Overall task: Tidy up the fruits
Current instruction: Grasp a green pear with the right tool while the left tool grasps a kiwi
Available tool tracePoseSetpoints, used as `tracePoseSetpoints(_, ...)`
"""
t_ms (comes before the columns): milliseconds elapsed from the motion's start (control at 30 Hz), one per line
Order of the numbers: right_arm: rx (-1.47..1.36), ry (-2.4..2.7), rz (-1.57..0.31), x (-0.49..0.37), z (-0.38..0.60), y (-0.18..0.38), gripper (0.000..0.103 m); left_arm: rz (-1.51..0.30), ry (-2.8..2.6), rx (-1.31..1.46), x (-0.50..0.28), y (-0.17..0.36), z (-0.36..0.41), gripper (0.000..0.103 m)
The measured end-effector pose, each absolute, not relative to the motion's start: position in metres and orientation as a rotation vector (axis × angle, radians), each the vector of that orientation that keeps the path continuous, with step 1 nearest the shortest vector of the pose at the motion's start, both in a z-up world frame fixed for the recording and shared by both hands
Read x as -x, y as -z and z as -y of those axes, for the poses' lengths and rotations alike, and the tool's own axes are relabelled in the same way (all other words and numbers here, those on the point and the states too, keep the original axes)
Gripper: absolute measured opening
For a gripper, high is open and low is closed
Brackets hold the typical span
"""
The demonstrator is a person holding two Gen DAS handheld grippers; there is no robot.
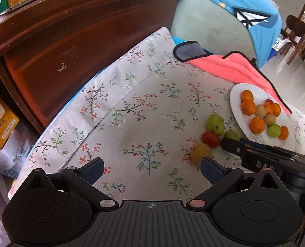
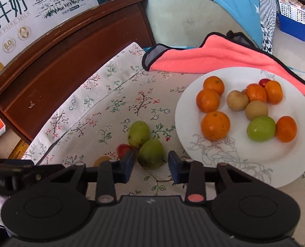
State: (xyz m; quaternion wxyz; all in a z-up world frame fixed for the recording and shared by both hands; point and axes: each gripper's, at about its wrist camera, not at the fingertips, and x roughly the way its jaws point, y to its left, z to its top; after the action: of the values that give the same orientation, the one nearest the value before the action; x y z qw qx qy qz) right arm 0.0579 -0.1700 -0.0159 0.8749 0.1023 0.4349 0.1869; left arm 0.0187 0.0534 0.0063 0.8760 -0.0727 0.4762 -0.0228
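Observation:
Several oranges, two brownish fruits, a green fruit and a small red one lie on a white plate (image 2: 224,160), also seen as the plate (image 1: 238,94). On the floral cloth beside it sit two green fruits (image 2: 138,133) (image 2: 151,154), a red fruit (image 2: 123,150) and a yellow fruit (image 2: 103,159). My right gripper (image 2: 151,162) straddles the nearer green fruit, with a slim gap showing at each pad. My left gripper (image 1: 152,164) stands wide open over bare cloth, its right finger next to the yellow fruit (image 1: 200,153).
A pink towel (image 2: 214,57) lies behind the plate. A dark wooden board (image 2: 70,61) rises along the left. Cartons (image 2: 29,10) stand behind it. A blue garment (image 1: 245,6) hangs over a grey-green seat back (image 1: 204,24).

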Motion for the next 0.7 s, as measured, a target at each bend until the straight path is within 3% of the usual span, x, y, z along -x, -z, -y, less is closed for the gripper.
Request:
tracePoseSetpoints(133,-0.219,-0.385,-0.902,-0.063,0.170,0.017,0.029,-0.979,0.089,0.122,-0.017,-0.005,-0.047,0.100)
tracePoseSetpoints(500,-0.279,-0.376,-0.889,-0.060,0.190,0.000,0.029,-0.926,0.192,-0.008,-0.015,0.000,-0.012,0.097)
tracePoseSetpoints(700,-0.310,-0.378,-0.874,-0.055,0.199,-0.010,0.029,-0.921,0.199,0.024,-0.022,0.004,-0.009,0.079)
